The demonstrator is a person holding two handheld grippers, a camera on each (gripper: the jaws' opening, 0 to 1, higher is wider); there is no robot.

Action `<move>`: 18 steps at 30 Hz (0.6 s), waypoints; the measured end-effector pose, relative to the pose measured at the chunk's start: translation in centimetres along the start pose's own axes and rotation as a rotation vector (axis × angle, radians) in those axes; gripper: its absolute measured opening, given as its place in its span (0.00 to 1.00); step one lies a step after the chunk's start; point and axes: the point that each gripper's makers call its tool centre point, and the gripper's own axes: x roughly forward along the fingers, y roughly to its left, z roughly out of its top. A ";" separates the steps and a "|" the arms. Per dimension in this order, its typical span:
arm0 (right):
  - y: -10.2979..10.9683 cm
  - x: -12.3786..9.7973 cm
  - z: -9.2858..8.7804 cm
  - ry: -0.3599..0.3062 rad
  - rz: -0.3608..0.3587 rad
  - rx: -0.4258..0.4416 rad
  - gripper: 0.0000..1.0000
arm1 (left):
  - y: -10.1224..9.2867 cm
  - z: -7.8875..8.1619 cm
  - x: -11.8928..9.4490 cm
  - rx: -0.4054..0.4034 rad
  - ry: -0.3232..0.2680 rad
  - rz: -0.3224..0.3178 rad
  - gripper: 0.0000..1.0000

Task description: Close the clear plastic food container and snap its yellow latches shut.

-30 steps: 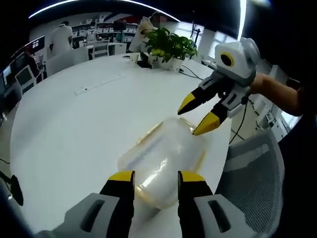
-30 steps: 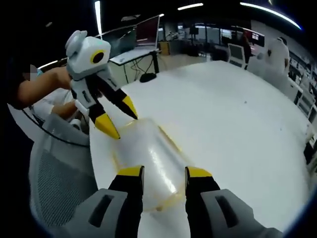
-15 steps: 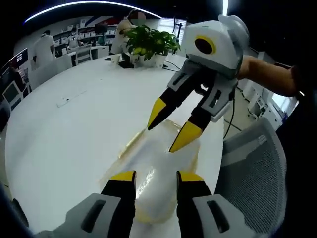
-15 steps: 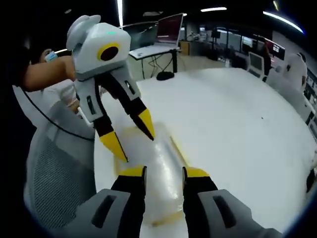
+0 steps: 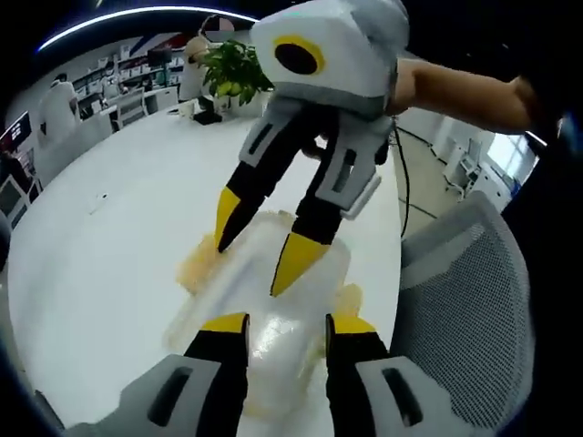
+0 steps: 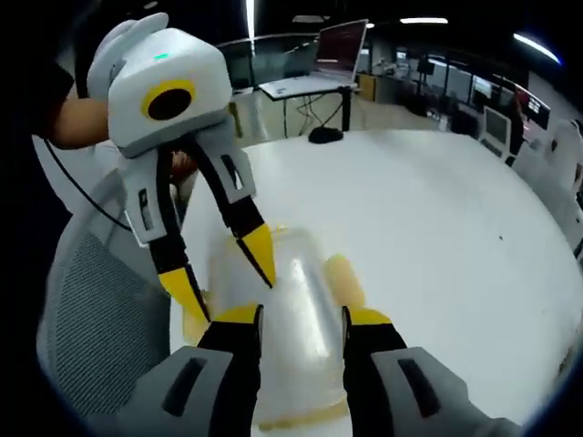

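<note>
At lower centre of the left gripper view I see the clear plastic food container (image 5: 264, 305), glossy, rounded and yellow-edged, lying on the smooth white table (image 5: 100, 264). My left gripper (image 5: 284, 325) has its yellow-tipped jaws spread above the lid. My right gripper (image 6: 299, 316) is likewise parted, with a grey mesh chair (image 6: 96, 309) at left.
</note>
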 end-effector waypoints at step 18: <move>-0.7 1.2 -0.9 0.084 0.129 0.005 0.42 | -1.1 -0.8 0.2 0.220 0.026 0.061 0.35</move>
